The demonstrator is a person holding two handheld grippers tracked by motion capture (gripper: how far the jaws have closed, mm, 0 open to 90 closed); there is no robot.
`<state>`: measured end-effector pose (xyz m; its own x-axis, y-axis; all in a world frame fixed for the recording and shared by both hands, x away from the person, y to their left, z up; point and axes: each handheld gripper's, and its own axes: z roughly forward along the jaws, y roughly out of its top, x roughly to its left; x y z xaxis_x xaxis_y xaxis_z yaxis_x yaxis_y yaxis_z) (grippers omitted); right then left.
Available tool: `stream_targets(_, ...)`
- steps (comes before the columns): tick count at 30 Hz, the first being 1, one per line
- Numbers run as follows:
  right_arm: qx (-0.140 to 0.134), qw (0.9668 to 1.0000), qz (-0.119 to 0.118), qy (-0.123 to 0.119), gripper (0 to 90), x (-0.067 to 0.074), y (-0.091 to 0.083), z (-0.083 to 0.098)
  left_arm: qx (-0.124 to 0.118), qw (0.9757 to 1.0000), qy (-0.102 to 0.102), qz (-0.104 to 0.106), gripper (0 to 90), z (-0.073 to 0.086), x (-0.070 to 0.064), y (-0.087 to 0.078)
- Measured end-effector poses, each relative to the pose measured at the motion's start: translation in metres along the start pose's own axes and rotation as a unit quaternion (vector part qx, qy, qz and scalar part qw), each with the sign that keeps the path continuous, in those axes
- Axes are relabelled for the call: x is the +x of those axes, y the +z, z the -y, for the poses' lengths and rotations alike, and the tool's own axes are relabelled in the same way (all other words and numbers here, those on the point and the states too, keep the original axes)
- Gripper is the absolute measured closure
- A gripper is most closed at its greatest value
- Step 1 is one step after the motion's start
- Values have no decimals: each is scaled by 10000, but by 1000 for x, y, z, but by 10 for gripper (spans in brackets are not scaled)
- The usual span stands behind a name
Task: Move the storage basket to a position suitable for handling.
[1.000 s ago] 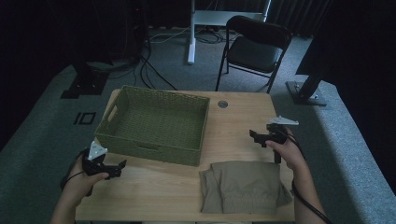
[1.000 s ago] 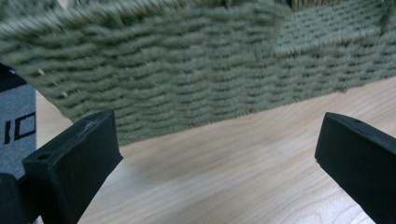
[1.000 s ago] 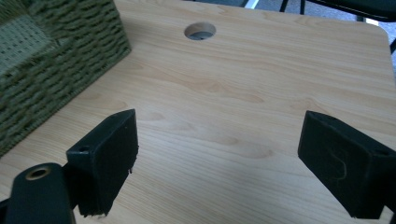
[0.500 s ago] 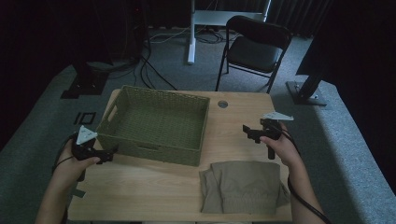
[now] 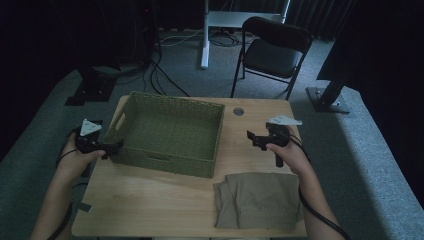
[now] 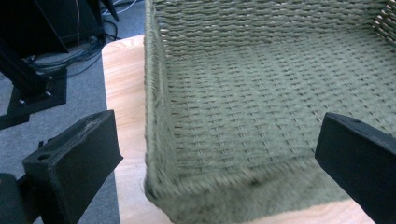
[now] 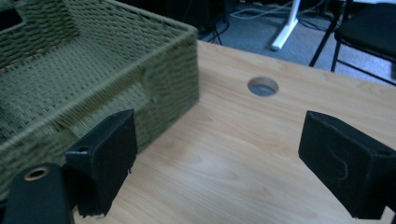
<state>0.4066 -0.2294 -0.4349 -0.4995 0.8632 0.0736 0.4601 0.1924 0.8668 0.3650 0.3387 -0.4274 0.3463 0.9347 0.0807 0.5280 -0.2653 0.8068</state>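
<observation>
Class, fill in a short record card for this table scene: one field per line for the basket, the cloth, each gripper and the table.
Basket: green woven rectangular basket, nothing inside, on the table's left half
Cloth: folded olive-brown cloth, flat at the near right corner
Left gripper: open, at the basket's left near corner, one jaw either side of the corner
Right gripper: open, above bare wood, right of the basket
Table: light wooden table with a round cable hole

1. The high view is dim and soft, and the room around the desk [image 5: 150, 200] sinks into near black.
2. Both gripper views are brighter.
3. The basket [image 6: 243, 107] smears with blur at its near rim.
4. No glare shows; shadows are faint.
</observation>
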Motion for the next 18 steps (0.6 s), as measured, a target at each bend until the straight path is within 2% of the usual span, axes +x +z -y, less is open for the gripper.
stream_targets(1,-38,10000,-41,7,114,5,2,-3,-15,10000,-77,61,6,-3,3,4)
stream_targets(4,-56,9999,-69,-57,114,11,5,-7,5,10000,-61,41,6,-6,5,8)
stream_targets(6,-66,9998,-130,-95,114,19,10,-11,57,9999,-40,143,6,-8,9,13)
stream_targets(7,-82,9997,-184,-99,114,25,13,-14,62,9999,-75,46,6,-10,15,18)
stream_targets(8,-82,9997,-184,-99,114,25,13,-14,62,9999,-75,46,6,-10,15,18)
stream_targets(9,-126,9995,-289,-55,114,34,17,-17,69,10000,-46,24,6,-11,17,20)
stream_targets(10,-126,9995,-289,-55,114,34,17,-17,80,9999,-88,46,6,-12,20,22)
stream_targets(11,-167,9992,-368,-8,114,42,21,-19,84,9998,-146,62,6,-12,23,27)
stream_targets(14,-195,9990,-391,63,113,50,26,-21,82,9998,-126,109,6,-13,26,32)
stream_targets(15,-218,9990,-381,130,113,57,32,-23,47,9996,-207,171,6,-14,27,37)
stream_targets(18,-210,9990,-353,181,113,63,38,-25,63,9995,-236,224,6,-15,29,40)
